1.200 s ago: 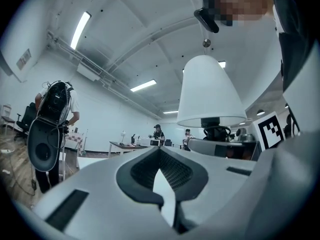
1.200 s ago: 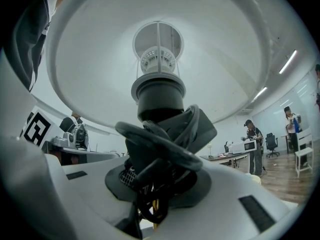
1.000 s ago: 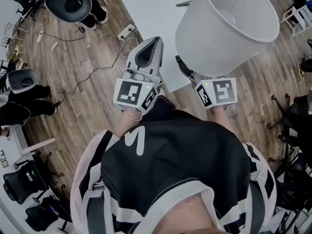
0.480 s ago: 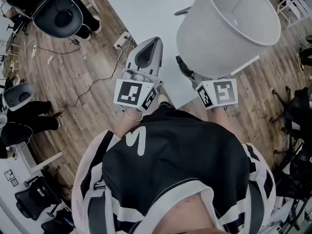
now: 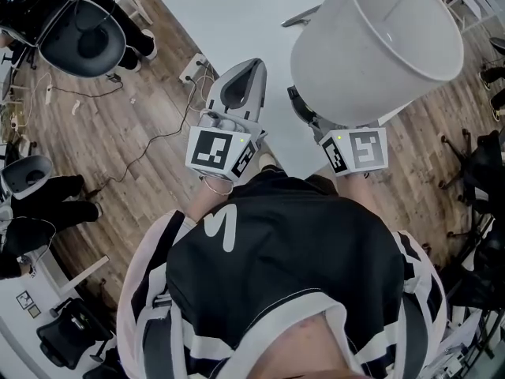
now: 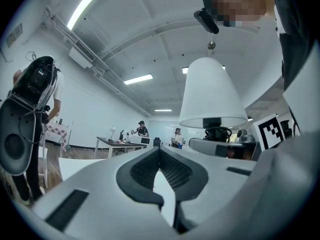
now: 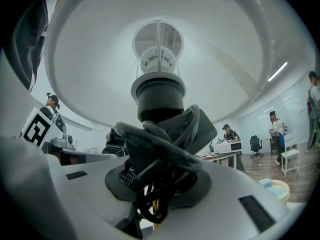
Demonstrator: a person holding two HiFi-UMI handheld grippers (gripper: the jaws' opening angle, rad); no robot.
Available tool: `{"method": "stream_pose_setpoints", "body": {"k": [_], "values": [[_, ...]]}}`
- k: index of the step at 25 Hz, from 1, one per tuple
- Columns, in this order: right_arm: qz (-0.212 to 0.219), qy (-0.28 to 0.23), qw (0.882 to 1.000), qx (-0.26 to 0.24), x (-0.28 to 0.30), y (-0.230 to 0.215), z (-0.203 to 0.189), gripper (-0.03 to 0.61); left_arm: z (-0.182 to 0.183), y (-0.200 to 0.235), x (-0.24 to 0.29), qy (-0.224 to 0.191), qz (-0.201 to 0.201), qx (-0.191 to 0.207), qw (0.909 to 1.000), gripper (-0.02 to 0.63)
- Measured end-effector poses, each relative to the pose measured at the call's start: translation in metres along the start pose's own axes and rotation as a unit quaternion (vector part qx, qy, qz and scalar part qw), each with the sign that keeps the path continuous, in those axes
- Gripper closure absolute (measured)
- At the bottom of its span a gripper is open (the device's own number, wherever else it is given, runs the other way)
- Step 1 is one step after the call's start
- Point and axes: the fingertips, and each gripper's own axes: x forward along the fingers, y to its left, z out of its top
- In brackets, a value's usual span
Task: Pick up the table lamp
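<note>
Right gripper (image 7: pixel 159 176), fingers (image 7: pixel 126 177) clamped on the table lamp (image 7: pixel 159 101) at its dark stem, black cord (image 7: pixel 175 136) bunched into the grip. The white shade (image 5: pixel 371 46) stands upright above it, held aloft over the white table (image 5: pixel 237 30) edge. Left gripper (image 6: pixel 161 160) sits alongside, fingers together, nothing between them.

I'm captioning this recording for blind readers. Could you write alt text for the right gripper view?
The right gripper clamps the dark stem of a white-shaded table lamp, wound with black cord, seen from below looking up into the shade. Behind, people work at desks in a bright office.
</note>
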Motion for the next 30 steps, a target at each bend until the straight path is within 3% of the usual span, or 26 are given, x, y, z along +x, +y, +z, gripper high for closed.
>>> {"method": "stream_pose_setpoints", "body": {"k": [17, 30], "values": [[0.008, -0.005, 1.000, 0.002, 0.021, -0.008, -0.005, 0.469, -0.002, 0.015, 0.016, 0.005, 0.002, 0.003, 1.0000, 0.609], [0.018, -0.011, 1.000, -0.009, 0.046, -0.017, -0.028, 0.469, -0.015, 0.039, 0.009, 0.027, 0.042, 0.010, 0.9987, 0.609]]}}
